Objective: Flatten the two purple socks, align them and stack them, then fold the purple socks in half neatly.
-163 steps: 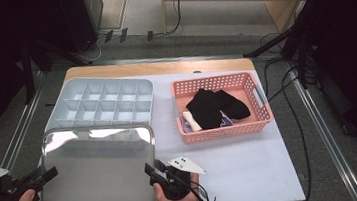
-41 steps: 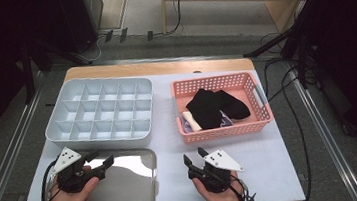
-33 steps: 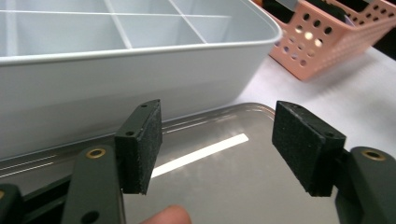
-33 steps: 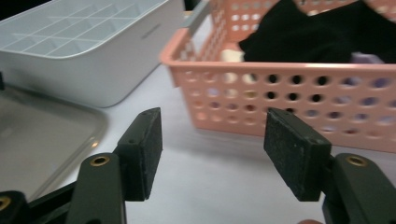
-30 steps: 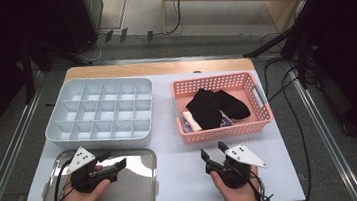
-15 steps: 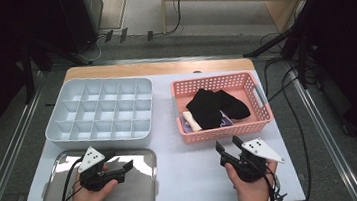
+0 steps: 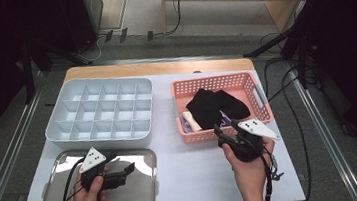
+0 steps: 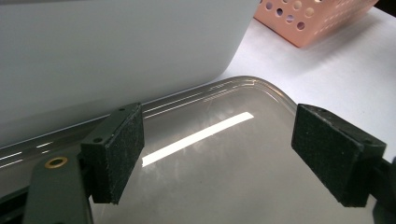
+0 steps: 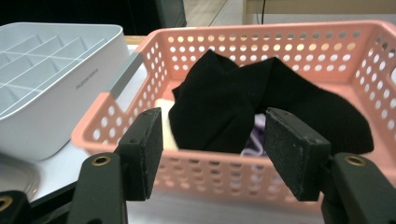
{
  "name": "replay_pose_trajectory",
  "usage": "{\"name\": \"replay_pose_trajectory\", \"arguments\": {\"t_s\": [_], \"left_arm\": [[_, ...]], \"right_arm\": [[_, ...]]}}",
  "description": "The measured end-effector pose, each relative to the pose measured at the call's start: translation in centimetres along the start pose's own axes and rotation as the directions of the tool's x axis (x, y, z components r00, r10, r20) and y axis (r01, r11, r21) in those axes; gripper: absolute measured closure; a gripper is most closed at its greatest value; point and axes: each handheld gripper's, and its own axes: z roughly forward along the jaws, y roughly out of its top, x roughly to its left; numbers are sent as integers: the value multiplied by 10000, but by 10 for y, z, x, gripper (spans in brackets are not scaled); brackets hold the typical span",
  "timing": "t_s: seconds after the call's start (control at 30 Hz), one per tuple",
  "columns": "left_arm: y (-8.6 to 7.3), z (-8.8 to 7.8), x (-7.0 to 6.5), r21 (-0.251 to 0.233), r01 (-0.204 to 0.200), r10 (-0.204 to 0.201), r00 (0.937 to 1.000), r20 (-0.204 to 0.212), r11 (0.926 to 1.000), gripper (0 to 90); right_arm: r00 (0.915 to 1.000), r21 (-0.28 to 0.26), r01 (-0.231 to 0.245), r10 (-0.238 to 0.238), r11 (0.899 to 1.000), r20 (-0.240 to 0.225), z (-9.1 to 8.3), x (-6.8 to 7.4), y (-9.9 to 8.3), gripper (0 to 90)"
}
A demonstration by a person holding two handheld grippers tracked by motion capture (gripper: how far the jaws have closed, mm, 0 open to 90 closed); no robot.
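Note:
A pink basket [image 7: 262, 102] at the right holds black socks [image 7: 210, 106], a cream sock [image 7: 192, 121] and a bit of purple cloth [image 7: 185, 125]. My right gripper [image 7: 227, 131] stands open just before the basket's near wall [image 9: 280, 42], its jaws framing the black socks [image 9: 219, 112] without touching them. My left gripper [image 7: 129, 169] hovers over the shiny metal tray [image 7: 141, 195] at the front left and points right. It is open, its jaws have just been opening, and nothing but the tray's bare surface [image 8: 233, 186] lies between them.
A grey box [image 7: 99, 111] with several compartments stands behind the tray, its wall [image 8: 116, 46] close to my left gripper. The white table [image 7: 194, 169] lies between the tray and the basket. Cables trail on the floor at the right.
My right gripper has travelled forward and rightward up to the basket's near wall. The left gripper drifted slightly right over the tray. Since the oldest frame, the tray has slid toward the near edge.

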Motion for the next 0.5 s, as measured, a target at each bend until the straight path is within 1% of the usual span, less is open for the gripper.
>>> {"name": "replay_pose_trajectory", "arguments": {"t_s": [0.1,0.2,0.3,0.33,0.4,0.5], "left_arm": [[0,0,1,66,158,-158,9999,61,9999,185],[0,0,2,100,221,-222,9997,106,9997,197],[0,0,2,98,261,-262,9995,178,9996,201],[0,0,2,124,242,-244,9995,190,9996,202],[0,0,3,147,204,-207,9995,230,9997,205],[0,0,3,142,232,-235,9995,225,9996,207]], "right_arm": [[10000,69,14,-14,10000,57,7,-1,7,384],[9998,162,141,-142,9998,101,15,-1,13,381],[10000,273,16,-19,9996,96,23,-3,18,379],[9999,263,49,-53,9996,152,26,-4,19,379],[9999,296,-31,27,9996,147,32,-6,22,379],[9999,320,12,-17,9995,167,41,-8,26,380]]}}
